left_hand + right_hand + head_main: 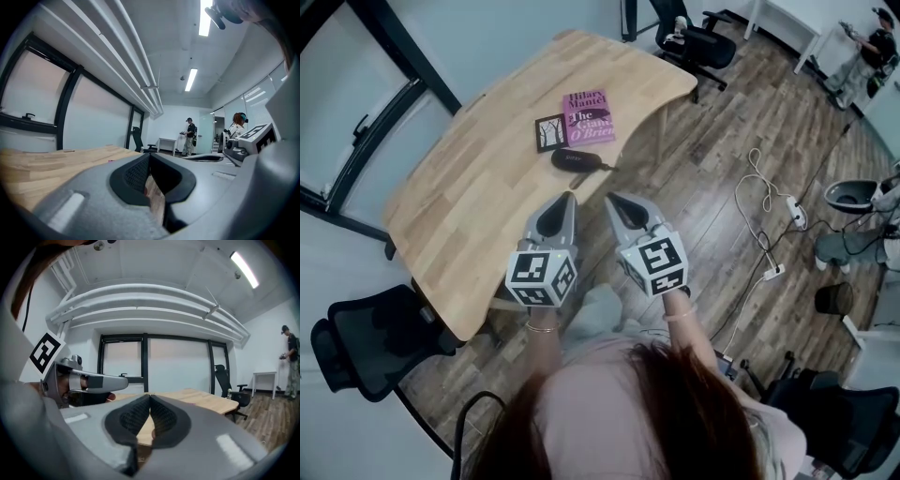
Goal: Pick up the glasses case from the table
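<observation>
The black glasses case [577, 160] lies on the wooden table [478, 197], just in front of a pink book [589, 117] and a small dark card [550, 132]. My left gripper [565, 199] and right gripper [614, 200] are held side by side over the table's near edge, a short way short of the case and pointing toward it. In the left gripper view the jaws [150, 154] meet at the tips with nothing held. In the right gripper view the jaws [150, 397] are likewise shut and empty. The case does not show in either gripper view.
A black office chair [370, 342] stands at the table's near left, another chair [698, 42] beyond its far end. A white cable with a power strip [773, 202] trails over the wood floor to the right, near a dark bin [836, 298]. People stand in the far background.
</observation>
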